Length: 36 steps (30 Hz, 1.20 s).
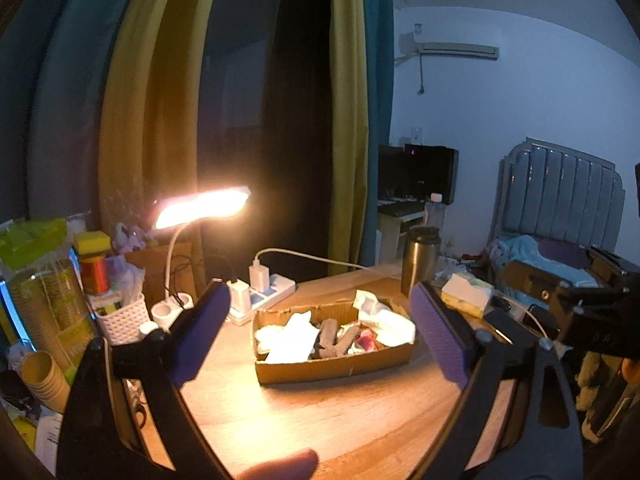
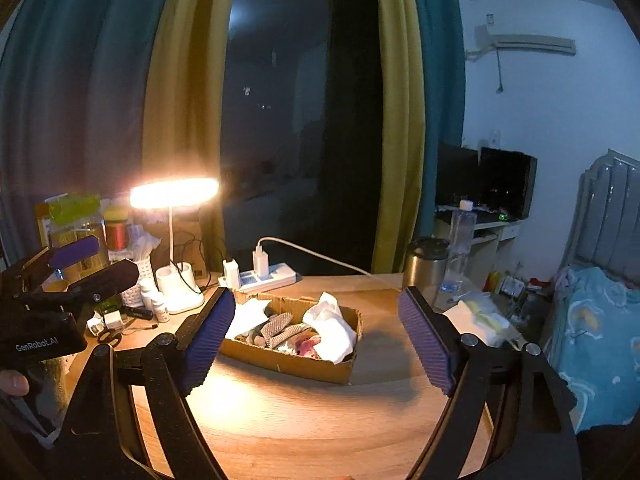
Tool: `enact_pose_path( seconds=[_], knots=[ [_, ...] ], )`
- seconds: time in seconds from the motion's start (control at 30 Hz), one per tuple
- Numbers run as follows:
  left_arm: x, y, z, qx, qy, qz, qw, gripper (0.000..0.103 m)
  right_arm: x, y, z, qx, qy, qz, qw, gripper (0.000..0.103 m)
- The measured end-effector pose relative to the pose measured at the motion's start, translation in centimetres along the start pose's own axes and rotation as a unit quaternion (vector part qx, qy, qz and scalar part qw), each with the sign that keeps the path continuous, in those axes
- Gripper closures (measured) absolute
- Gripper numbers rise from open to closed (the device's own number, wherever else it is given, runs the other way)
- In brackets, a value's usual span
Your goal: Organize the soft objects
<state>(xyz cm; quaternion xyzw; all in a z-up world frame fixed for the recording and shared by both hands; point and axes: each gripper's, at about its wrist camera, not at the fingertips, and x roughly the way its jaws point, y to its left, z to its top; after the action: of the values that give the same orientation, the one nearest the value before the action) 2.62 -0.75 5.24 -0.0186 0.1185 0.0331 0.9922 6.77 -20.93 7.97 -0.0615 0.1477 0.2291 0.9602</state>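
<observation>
Left tool (image 1: 320, 336): jaws spread wide, holding nothing, above the near tabletop (image 1: 320, 420). Right tool (image 2: 316, 336): jaws likewise spread, empty. Cardboard box (image 2: 296, 364): mid-tabletop, beyond both tools, framed between their pads. Contents: white cloths (image 1: 292, 340), grey knitted pieces (image 2: 280, 326), a pink item (image 2: 306, 346). Behind the box: white power strip (image 2: 264, 276) at the far edge, lit desk lamp (image 1: 200, 208) at the far left, steel flask (image 1: 420, 260) at the far right.
</observation>
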Motion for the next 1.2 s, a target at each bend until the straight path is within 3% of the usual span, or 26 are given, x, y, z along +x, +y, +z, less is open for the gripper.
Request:
enact_pose_path(
  seconds=[0.13, 0.43, 1.2],
  knots=[
    [-1.2, -0.5, 0.6, 0.005, -0.014, 0.019, 0.9997, 0.010, -1.9, -0.5, 0.5, 0.004, -0.011, -0.006, 1.000, 0.013],
    [-2.5, -1.7, 1.4, 0.019, -0.033, 0.010, 0.9992, 0.005, -4.3, -1.1, 1.2, 0.005, -0.026, -0.020, 0.999, 0.010],
    [-2.8, -1.5, 1.5, 0.013, -0.034, 0.002, 0.9993, 0.005, -4.2, -0.8, 1.2, 0.006, -0.022, -0.019, 1.000, 0.010]
  ],
)
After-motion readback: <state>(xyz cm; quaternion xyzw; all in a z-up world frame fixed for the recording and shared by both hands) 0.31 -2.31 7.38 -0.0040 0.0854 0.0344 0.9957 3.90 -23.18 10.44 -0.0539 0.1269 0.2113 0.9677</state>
